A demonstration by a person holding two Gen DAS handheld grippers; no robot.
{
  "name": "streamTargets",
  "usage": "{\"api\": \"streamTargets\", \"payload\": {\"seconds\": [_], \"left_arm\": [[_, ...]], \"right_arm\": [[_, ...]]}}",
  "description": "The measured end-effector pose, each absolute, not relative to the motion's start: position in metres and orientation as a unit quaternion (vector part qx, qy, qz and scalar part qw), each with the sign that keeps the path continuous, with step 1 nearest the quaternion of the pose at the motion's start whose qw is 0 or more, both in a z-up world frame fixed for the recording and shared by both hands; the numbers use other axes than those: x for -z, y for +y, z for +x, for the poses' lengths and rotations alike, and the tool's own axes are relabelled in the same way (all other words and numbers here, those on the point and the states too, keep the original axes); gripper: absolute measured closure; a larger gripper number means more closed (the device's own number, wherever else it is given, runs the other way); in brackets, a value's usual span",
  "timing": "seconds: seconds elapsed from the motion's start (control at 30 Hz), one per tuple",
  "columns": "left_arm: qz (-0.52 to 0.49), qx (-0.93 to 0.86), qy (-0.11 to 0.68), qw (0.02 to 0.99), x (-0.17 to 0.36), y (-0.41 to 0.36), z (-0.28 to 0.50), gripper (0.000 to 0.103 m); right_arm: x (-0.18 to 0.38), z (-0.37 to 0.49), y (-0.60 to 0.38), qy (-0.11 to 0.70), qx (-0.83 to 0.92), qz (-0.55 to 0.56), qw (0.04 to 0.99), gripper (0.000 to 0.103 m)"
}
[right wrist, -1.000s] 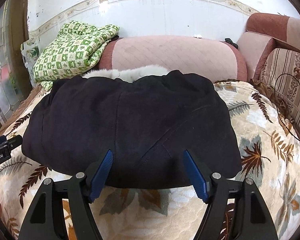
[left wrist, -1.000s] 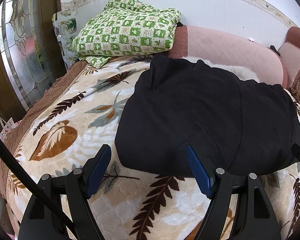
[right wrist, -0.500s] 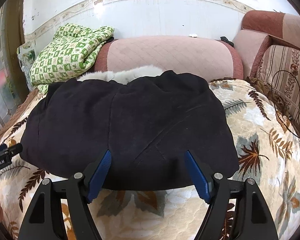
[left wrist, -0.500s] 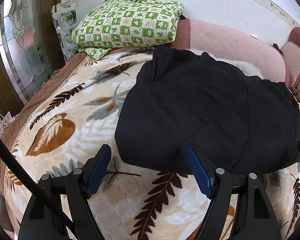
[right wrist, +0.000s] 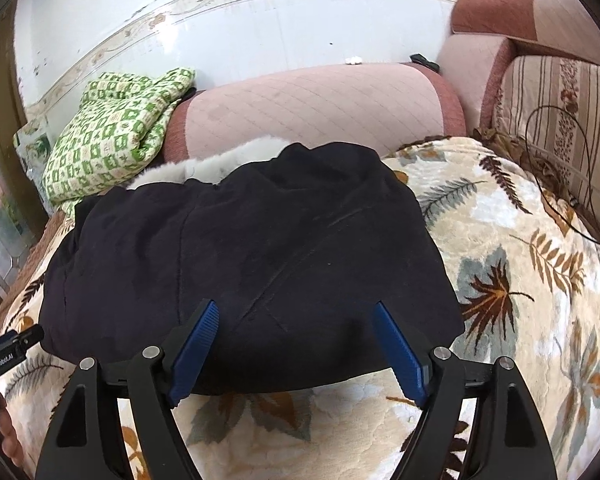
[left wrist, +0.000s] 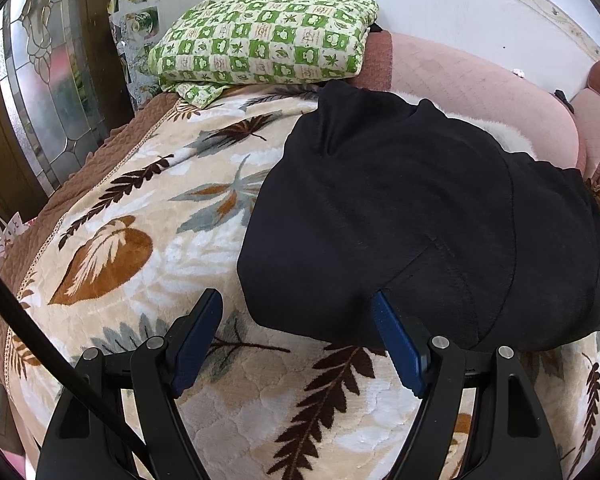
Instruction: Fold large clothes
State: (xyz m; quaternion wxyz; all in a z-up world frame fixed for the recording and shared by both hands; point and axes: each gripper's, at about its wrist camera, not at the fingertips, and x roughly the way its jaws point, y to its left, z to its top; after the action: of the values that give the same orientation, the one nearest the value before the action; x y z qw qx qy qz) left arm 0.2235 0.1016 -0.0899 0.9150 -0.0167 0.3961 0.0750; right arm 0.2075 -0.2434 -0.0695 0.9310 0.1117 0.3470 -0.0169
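Observation:
A large black garment (left wrist: pixel 420 216) with a white fur trim (right wrist: pixel 220 162) lies folded into a rough rectangle on a leaf-patterned blanket (left wrist: pixel 140 240). It also shows in the right wrist view (right wrist: pixel 240 260). My left gripper (left wrist: pixel 298 312) is open and empty, held above the garment's near left edge. My right gripper (right wrist: pixel 296 320) is open and empty, held above the garment's near edge. The left gripper's body (right wrist: pixel 8 348) shows at the left edge of the right wrist view.
A folded green checked quilt (left wrist: pixel 264 40) lies at the back left, by a pink bolster (right wrist: pixel 312 108). A glass door (left wrist: pixel 40 92) is at the left. Striped cushions (right wrist: pixel 560 120) and a dark cable (right wrist: pixel 556 184) are at the right.
Both grippers have drawn back and up from the garment, which sits lower and farther in both views. The garment has not moved.

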Motion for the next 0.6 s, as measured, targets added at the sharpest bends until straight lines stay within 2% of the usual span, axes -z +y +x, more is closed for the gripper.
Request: {"api": "streamTargets", "payload": {"seconds": [0.6], "left_arm": [[-0.030,-0.081,0.407,0.909,0.093,0.113,0.230,0.026]], "right_arm": [[0.066,0.206,-0.264,0.337,0.043,0.133,0.931,0.015]]}}
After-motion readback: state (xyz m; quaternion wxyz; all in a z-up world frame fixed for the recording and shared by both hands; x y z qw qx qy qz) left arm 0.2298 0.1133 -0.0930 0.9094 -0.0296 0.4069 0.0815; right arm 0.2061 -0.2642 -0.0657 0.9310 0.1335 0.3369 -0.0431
